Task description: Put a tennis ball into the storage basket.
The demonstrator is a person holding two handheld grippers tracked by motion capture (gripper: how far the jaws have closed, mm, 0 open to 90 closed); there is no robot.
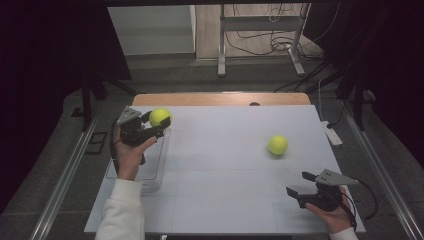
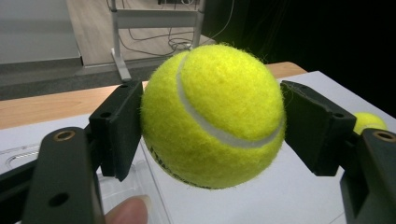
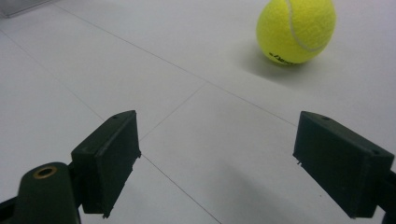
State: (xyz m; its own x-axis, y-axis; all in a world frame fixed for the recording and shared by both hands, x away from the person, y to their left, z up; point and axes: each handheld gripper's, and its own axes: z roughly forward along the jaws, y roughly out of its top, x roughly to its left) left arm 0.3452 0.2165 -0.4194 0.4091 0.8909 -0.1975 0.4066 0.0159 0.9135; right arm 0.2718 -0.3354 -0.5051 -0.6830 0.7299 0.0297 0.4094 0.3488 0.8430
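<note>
My left gripper (image 1: 159,121) is shut on a yellow tennis ball (image 1: 160,116), held in the air over the far end of a clear plastic tray (image 1: 150,172) at the table's left. In the left gripper view both pads press the sides of the ball (image 2: 212,114). A second tennis ball (image 1: 277,145) rests on the white table surface right of centre. My right gripper (image 1: 300,184) hovers low at the front right, open, with nothing between its pads. In the right gripper view that ball (image 3: 296,30) lies ahead, up and to the right of the jaws.
The white sheet (image 1: 225,165) covers a wooden table whose far edge (image 1: 220,98) shows. A white power strip (image 1: 332,134) lies off the table's right edge. A metal stand (image 1: 260,40) and cables stand on the floor beyond. Dark curtains flank both sides.
</note>
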